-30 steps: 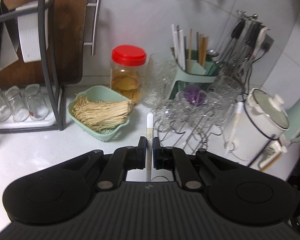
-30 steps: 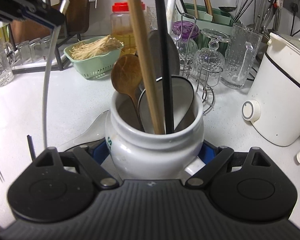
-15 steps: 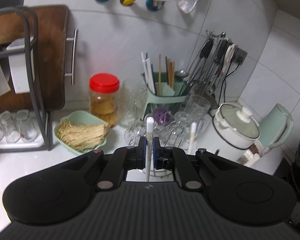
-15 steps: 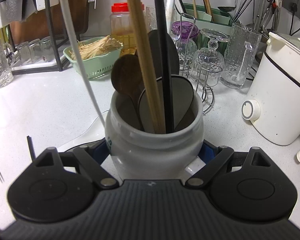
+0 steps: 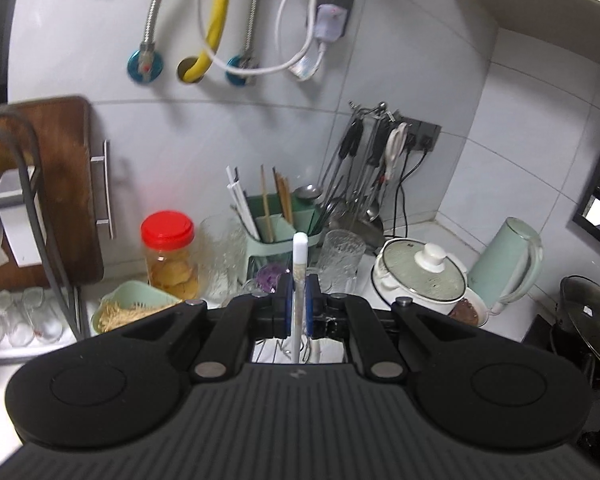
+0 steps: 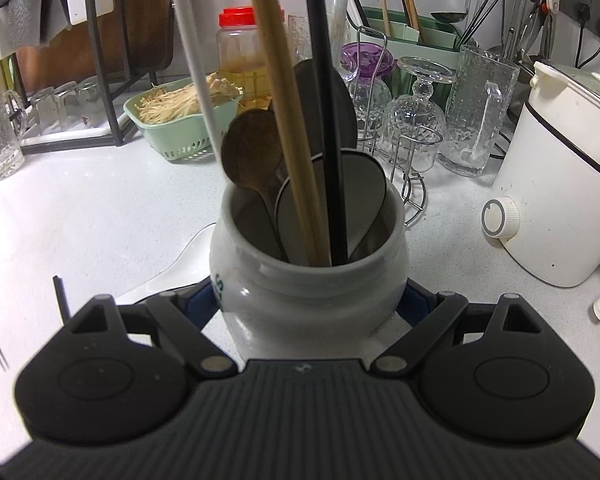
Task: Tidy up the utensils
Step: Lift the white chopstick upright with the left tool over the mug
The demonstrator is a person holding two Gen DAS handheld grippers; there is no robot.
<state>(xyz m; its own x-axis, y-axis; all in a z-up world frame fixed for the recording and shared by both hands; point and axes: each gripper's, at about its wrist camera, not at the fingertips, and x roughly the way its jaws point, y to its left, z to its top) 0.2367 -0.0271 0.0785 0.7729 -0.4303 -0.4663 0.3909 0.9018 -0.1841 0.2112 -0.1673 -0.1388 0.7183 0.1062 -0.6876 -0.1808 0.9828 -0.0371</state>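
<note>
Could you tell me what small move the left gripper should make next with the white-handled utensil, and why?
Probably carry it over the white ceramic crock and lower its bowl end in. The left gripper is shut on the white-handled utensil, whose handle slants beside the crock, its bowl end outside the rim. The right gripper clamps the crock, which already holds a wooden spoon.
</note>
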